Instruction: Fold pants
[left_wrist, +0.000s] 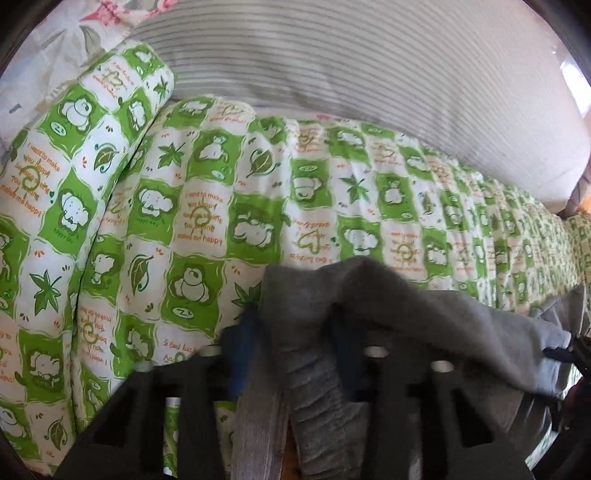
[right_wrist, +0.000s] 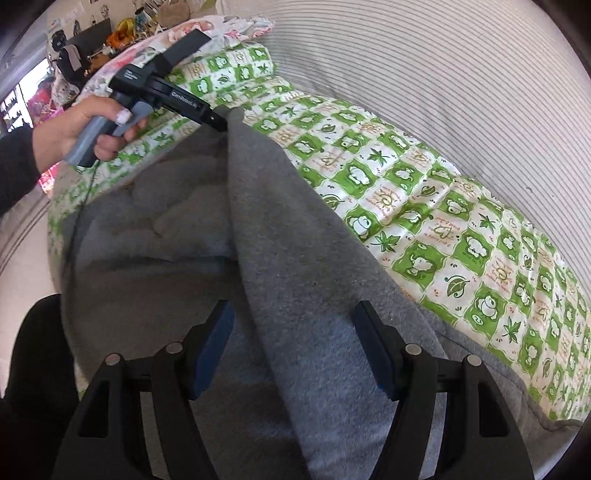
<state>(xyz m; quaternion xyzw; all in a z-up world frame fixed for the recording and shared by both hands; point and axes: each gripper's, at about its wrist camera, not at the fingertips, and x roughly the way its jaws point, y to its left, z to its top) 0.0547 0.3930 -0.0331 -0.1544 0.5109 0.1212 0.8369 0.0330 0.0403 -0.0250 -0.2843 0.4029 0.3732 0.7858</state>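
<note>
Grey fleece pants (right_wrist: 295, 258) lifted over the green quilted bed (right_wrist: 461, 236), left gripper (left_wrist: 295, 332) clamped on a bunched edge, right gripper (right_wrist: 293, 343) spread wide around a ridge of cloth. Risk: that single pinch slips, and the fold collapses.

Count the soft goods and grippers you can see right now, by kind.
Grey pants: 1
Green patterned quilt: 1
Green patterned pillow: 1
Floral pillow: 1
Grippers: 2, left gripper and right gripper
Total: 6
</note>
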